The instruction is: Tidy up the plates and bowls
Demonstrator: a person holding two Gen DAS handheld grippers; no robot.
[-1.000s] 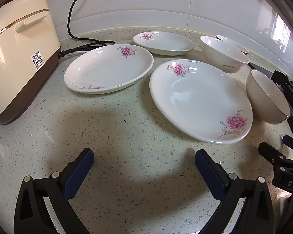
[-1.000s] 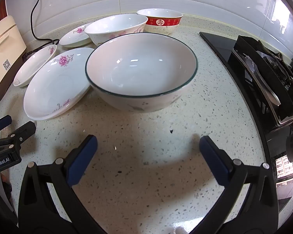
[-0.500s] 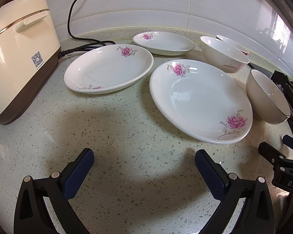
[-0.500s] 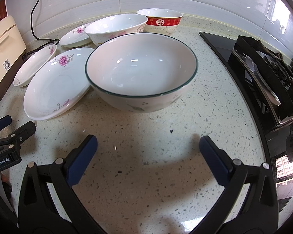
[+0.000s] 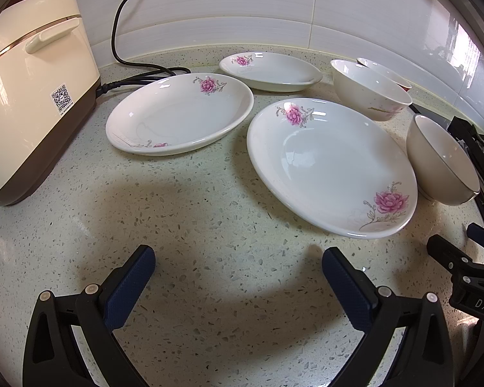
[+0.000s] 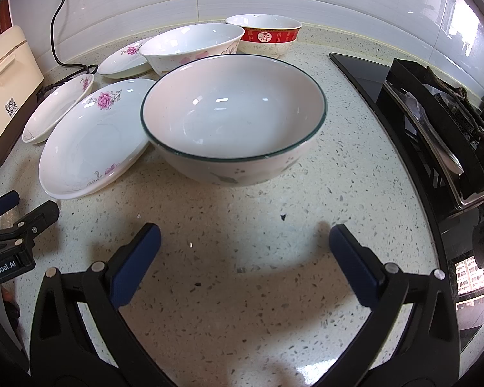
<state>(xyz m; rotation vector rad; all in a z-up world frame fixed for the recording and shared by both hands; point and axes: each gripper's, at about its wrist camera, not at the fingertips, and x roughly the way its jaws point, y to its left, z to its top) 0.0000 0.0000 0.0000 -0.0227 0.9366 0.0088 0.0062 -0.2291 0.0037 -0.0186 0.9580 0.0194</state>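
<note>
Left wrist cam: left tongs spread wide, holding nothing, low over the speckled tabletop. Three floral plates ahead: the big plate nearest, the oval plate beside the rice cooker, a small plate behind.

Right wrist cam: right tongs also apart and empty. The green-rimmed bowl sits dead ahead, just beside the big plate, with a floral bowl and a red-banded bowl behind it.

Left wrist view: 3 white plates w/ pink flowers, all flat, upright, empty: big plate at 2 o'clock, oval plate at 11, small plate at 12, far back. Right wrist view: green-rimmed bowl at 12, touching big plate's rim; floral bowl and red-band bowl behind it, upright.
</note>
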